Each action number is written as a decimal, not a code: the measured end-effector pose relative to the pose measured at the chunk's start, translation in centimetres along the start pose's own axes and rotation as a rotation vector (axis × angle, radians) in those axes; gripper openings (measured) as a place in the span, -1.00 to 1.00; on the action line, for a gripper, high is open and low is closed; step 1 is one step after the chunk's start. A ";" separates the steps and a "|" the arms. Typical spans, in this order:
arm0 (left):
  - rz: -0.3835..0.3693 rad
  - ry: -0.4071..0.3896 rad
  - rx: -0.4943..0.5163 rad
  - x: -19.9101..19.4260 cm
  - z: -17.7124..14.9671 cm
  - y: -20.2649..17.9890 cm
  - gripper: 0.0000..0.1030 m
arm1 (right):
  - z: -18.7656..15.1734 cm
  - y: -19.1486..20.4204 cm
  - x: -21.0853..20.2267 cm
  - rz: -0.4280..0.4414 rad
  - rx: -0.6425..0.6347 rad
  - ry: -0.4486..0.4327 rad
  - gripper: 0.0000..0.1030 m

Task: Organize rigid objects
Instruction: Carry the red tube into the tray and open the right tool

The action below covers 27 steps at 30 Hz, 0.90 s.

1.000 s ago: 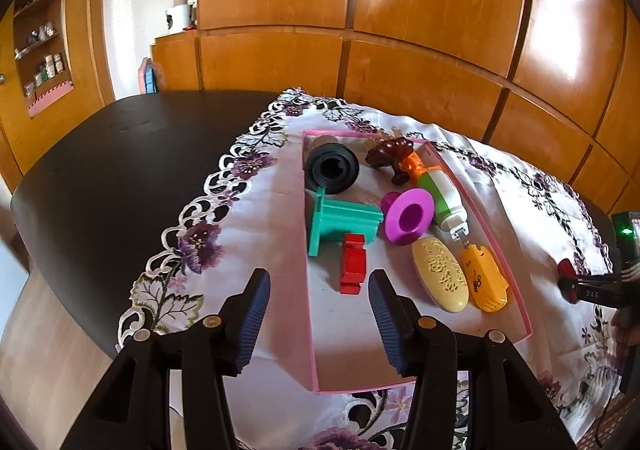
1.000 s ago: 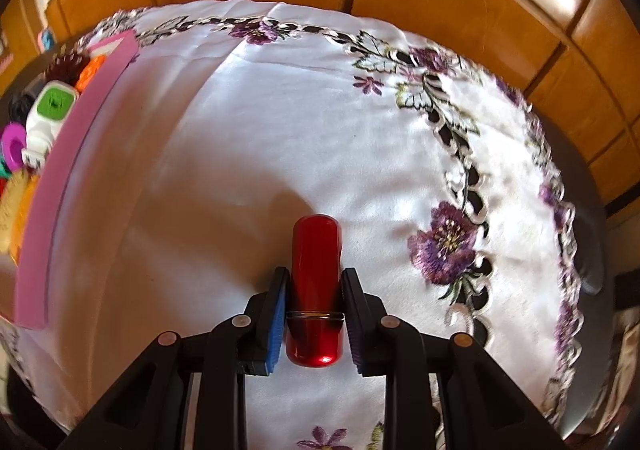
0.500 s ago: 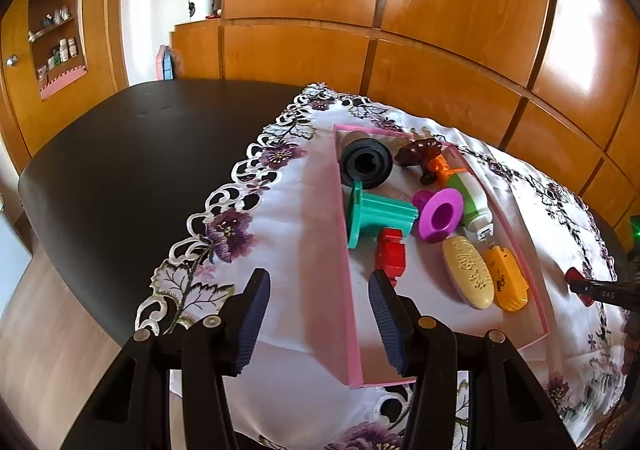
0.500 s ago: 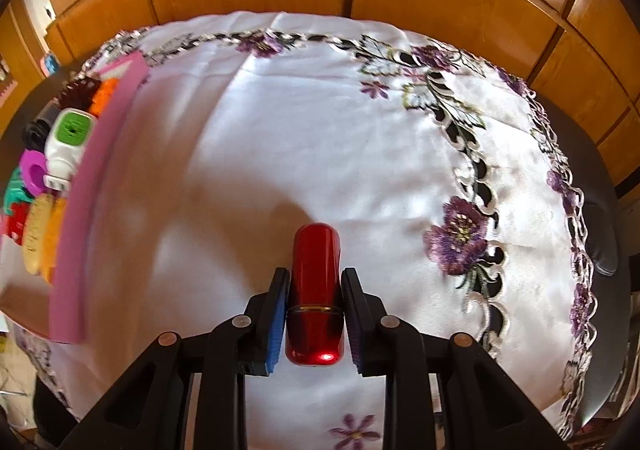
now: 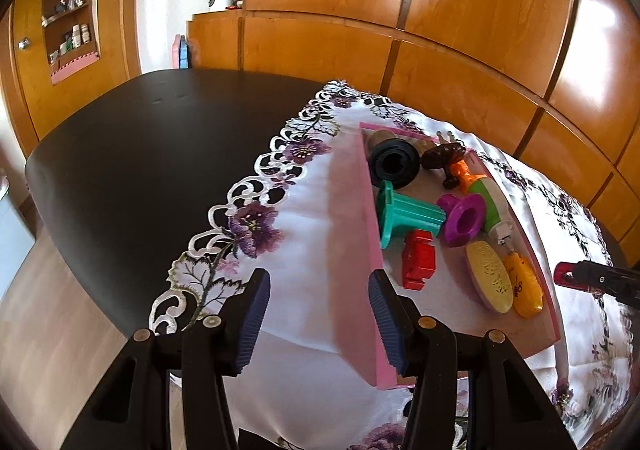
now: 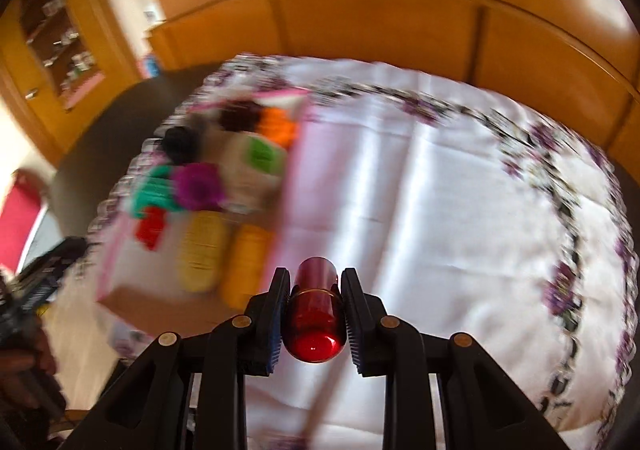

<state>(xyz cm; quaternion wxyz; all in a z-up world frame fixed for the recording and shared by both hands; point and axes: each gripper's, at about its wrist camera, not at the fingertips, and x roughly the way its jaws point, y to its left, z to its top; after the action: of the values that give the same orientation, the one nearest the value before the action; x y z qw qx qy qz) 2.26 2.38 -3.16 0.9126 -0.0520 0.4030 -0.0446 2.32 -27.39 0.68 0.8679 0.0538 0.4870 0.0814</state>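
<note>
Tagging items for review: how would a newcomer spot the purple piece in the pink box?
On the white embroidered tablecloth sits a pink box. Midway along it, between the teal stand and a white-and-green bottle, lies the purple piece, the only flared ring with an open centre.

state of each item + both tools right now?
left tool: open, nothing between its pads
right tool: shut on the red cylinder
red cylinder: gripped, lifted off the tablecloth
pink tray: on the tablecloth, holding toys
teal stool: tipped on its side in the tray
yellow oval: lying flat in the tray
</note>
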 end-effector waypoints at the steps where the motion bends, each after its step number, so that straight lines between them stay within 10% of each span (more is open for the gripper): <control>1: 0.001 0.000 -0.003 0.0 0.0 0.1 0.01 | 0.2 1.4 0.1 0.036 -0.023 -0.004 -0.50; 13: -0.004 0.005 -0.027 0.2 0.1 1.0 0.01 | 1.2 11.1 4.6 0.122 -0.149 -0.008 -0.50; 27: 0.000 0.014 -0.032 0.6 -0.1 1.2 0.01 | 0.6 10.5 10.3 0.063 -0.111 0.055 -0.48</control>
<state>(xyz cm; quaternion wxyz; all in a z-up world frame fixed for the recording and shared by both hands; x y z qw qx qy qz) 2.68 3.51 -3.81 0.9088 -0.0661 0.4101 -0.0385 7.21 -15.12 -5.86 0.8529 0.0188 0.5035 0.1368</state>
